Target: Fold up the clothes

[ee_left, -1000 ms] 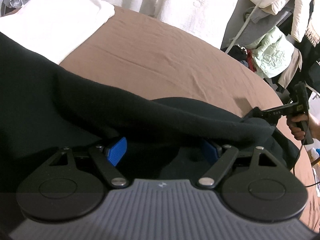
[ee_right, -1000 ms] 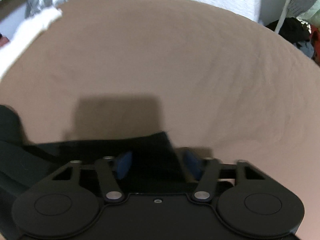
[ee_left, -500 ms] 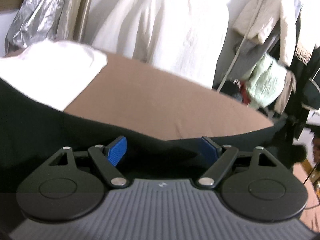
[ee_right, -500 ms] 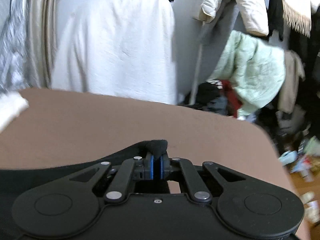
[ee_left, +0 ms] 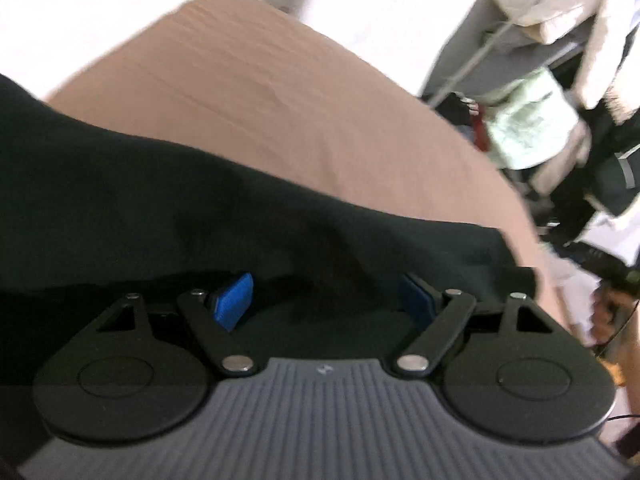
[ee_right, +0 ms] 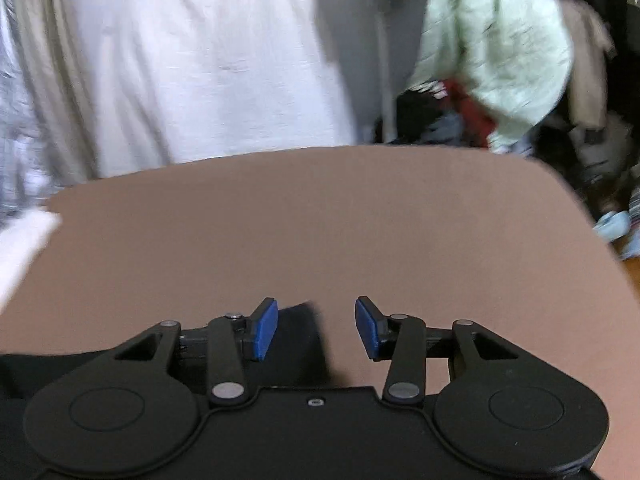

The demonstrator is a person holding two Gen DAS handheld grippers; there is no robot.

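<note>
Left gripper [ee_left: 330,298]: jaws spread wide, blue pads [ee_left: 234,300] well apart with nothing pinched between them; it sits low over the black garment [ee_left: 168,200], as it did a second ago.

Right gripper [ee_right: 316,328]: jaws parted, its blue pads [ee_right: 264,328] standing clear on either side of a dark corner of cloth. Half a second ago these pads were pressed together on a tuft of that cloth; the pinch has since been let go.

Black garment: lies in a long band along the near edge of the bed [ee_left: 288,92], running from its left side towards the near right corner, where one corner [ee_right: 304,340] rests flat between the right gripper's jaws.

Bed: brown sheet, bare beyond the garment; a white bedding piece [ee_left: 80,12] sits at the far left corner.

Surroundings: white draped cloth [ee_right: 208,64] and a cluttered clothes rack [ee_right: 492,68] beyond the far edge, both blurred.

Reading for the task: the release suggests a carried corner has just been laid down, so one fold or spreading pass appears closed. How many folds the garment carries cannot be told from here.
</note>
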